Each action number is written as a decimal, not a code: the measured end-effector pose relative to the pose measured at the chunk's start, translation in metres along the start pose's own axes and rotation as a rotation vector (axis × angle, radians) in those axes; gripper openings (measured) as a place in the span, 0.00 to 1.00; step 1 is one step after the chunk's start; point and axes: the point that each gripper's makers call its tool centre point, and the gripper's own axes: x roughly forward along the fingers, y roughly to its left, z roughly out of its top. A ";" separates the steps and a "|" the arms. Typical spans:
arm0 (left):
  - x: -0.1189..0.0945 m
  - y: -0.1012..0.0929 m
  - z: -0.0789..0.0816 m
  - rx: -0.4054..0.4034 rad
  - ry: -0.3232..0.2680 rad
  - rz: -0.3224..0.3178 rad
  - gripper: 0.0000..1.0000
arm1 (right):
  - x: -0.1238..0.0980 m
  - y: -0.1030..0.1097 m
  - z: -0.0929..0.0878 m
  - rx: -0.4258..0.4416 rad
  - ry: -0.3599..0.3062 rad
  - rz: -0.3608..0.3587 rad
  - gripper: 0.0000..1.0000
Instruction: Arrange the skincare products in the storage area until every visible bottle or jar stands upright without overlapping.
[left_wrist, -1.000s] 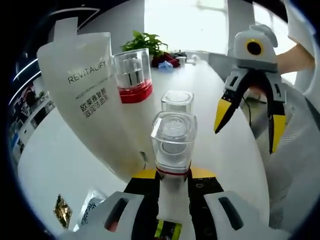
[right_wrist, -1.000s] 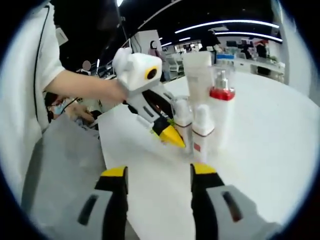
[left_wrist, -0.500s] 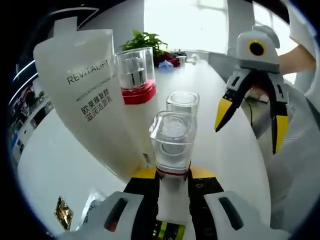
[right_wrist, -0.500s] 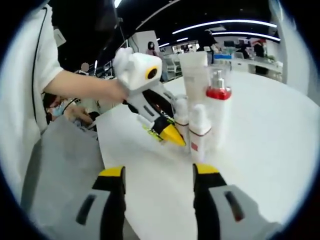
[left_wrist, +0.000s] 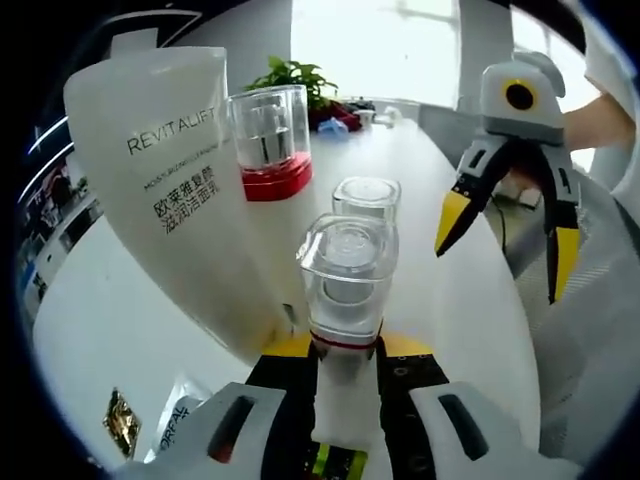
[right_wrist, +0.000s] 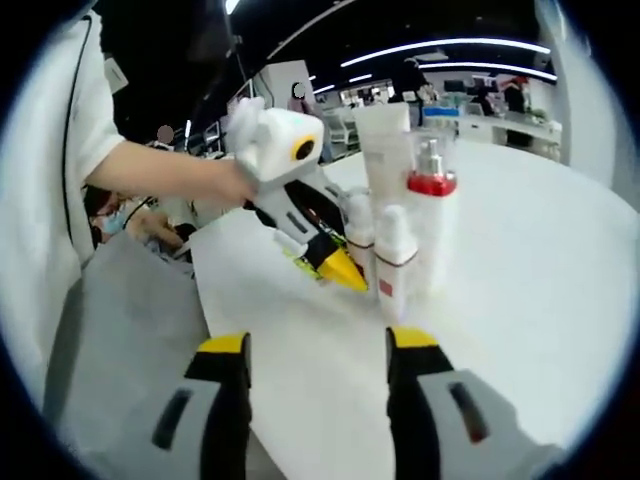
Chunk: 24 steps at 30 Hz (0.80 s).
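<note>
My left gripper (left_wrist: 345, 352) is shut on a small white bottle with a clear cap (left_wrist: 346, 275), held upright just above its jaws. Just beyond stands a second clear-capped small bottle (left_wrist: 365, 198). A tall white REVITALIFT tube (left_wrist: 170, 190) leans at the left, with a red-banded pump bottle (left_wrist: 267, 140) beside it. My right gripper (left_wrist: 505, 235) hangs open at the right, holding nothing. In the right gripper view its own jaws (right_wrist: 315, 350) stand open at the bottom. There, the left gripper (right_wrist: 345, 262) holds the small bottle (right_wrist: 357, 235) next to the other small bottle (right_wrist: 395, 265), the tube (right_wrist: 385, 150) and the pump bottle (right_wrist: 432, 200).
The white round table (left_wrist: 110, 310) carries a small gold sachet (left_wrist: 123, 420) and a printed packet (left_wrist: 180, 425) near the left gripper. A green plant (left_wrist: 295, 80) stands at the far end. Grey cloth (right_wrist: 130, 330) lies off the table edge, by a person's arm (right_wrist: 150, 175).
The views have shifted a little. My left gripper keeps its hold on the small bottle, and the right gripper stays open.
</note>
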 end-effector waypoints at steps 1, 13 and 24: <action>0.000 0.000 0.000 -0.001 0.001 0.000 0.21 | 0.000 0.000 0.000 0.001 0.000 -0.001 0.54; -0.007 0.000 -0.009 -0.015 0.027 0.007 0.29 | -0.002 0.000 0.001 -0.003 0.008 -0.007 0.55; -0.025 -0.003 -0.019 -0.048 0.047 0.026 0.35 | -0.006 0.003 0.003 -0.007 0.008 -0.036 0.60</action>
